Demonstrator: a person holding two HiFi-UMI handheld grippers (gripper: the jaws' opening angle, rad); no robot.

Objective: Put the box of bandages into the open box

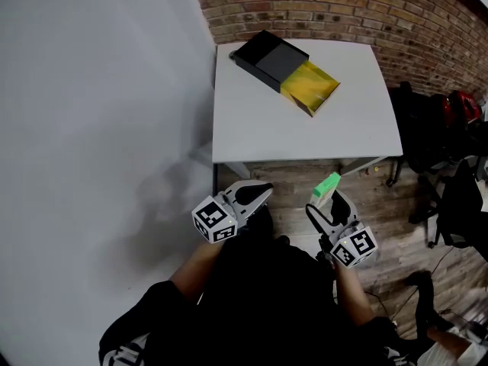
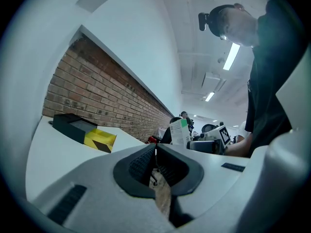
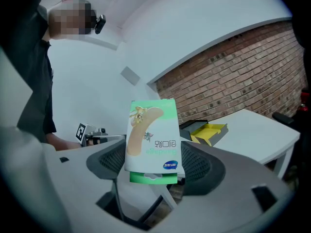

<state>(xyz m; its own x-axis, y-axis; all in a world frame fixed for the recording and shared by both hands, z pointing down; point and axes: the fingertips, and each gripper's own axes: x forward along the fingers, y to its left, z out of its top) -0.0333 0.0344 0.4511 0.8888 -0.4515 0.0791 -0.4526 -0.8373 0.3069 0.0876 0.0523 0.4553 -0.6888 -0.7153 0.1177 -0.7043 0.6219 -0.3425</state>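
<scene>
white table by brick wall, green-white box of bandages in right gripper

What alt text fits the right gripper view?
The right tool grips a green-and-white box of bandages between its jaws. Beyond it, the open box with a yellow interior lies on a white table by a brick wall.

Even, bright ceiling light; fisheye-warped, dark-vignetted edges; soft shadows
</scene>
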